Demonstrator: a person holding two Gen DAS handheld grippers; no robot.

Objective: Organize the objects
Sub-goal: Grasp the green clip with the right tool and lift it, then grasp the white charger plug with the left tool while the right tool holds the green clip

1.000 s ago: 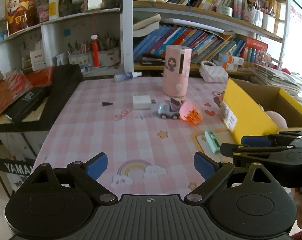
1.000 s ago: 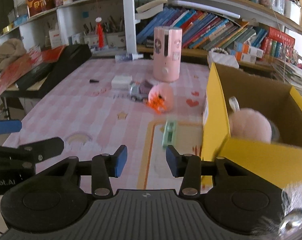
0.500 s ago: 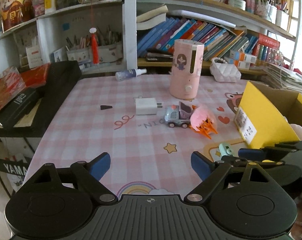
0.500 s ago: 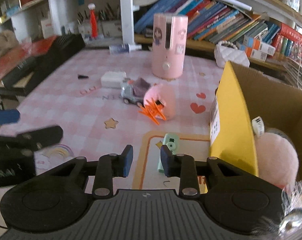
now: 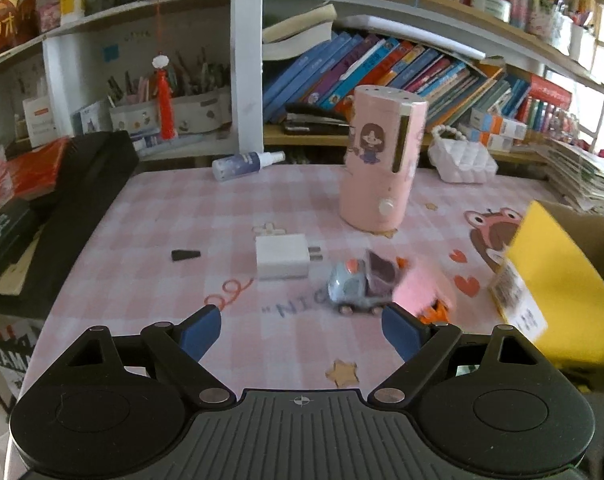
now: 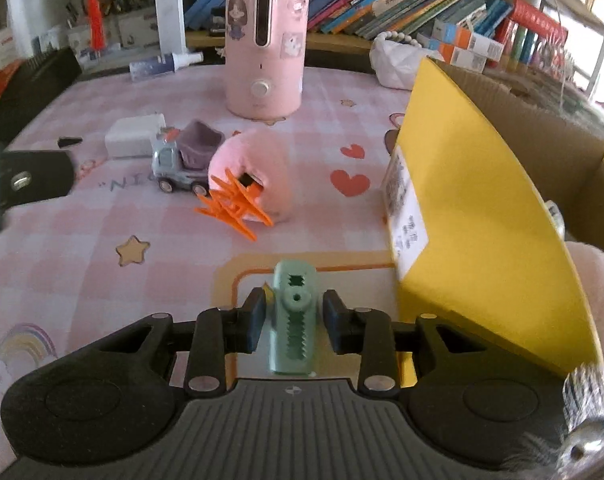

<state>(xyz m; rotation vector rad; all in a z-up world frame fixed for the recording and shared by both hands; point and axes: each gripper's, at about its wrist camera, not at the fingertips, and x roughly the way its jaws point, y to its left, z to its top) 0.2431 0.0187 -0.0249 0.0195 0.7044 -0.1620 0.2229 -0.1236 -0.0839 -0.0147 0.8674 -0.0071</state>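
Left gripper (image 5: 301,330) is hovering open over the table (image 5: 142,280), toy truck (image 5: 355,288) lying just ahead, blurred.

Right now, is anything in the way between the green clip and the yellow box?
Nothing visible. The green clip sits between the right tool's pads, and the yellow box stands just to its right. Only the box's tall yellow flap rises between them, so the clip would probably need lifting over it.

We read "NIC" in grey letters on the pink checked counter cloth (image 5: 294,308), and white "YAM" on a black box (image 5: 6,356) below the counter's edge.
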